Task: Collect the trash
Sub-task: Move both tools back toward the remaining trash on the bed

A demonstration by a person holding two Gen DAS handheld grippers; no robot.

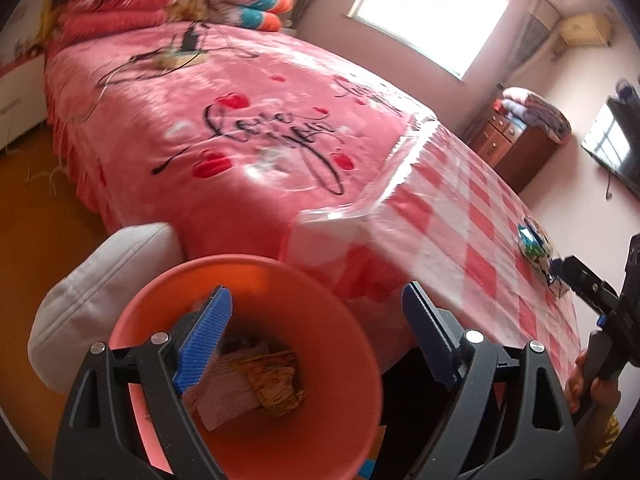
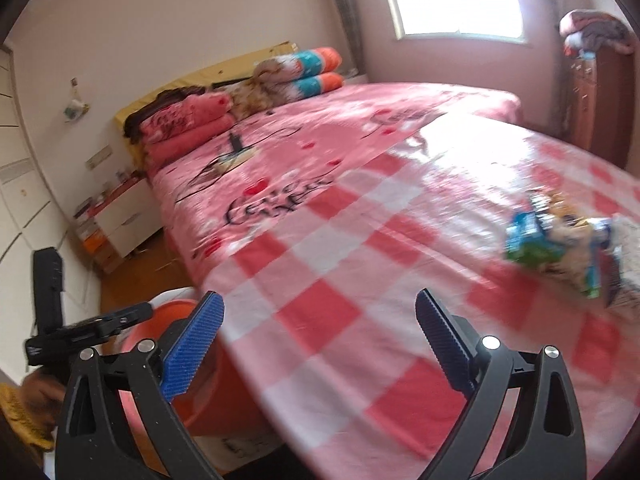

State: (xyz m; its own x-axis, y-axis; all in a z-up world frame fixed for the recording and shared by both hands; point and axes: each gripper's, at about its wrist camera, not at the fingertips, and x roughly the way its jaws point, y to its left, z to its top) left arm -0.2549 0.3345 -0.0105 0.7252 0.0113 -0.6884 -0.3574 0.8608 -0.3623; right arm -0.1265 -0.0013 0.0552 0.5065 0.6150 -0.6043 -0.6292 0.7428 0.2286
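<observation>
orange bin (image 1: 248, 360) upright, mouth up, wrappers (image 1: 276, 380) inside

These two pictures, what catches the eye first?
Probably the orange bin, right under the open left gripper, with wrappers already lying inside. Next, the pink checked tablecloth filling the foreground, with a heap of crumpled snack packets waiting at its right, beyond the open right gripper.

My left gripper (image 1: 316, 320) sits low in the left wrist frame, jaws spread wide, nothing between the 2 blue pads (image 1: 204, 340). My right gripper (image 2: 320, 344) shows bottom centre of its own frame, jaws equally wide and empty. A hand (image 1: 592, 384) grips its handle at lower right of the left view.
</observation>
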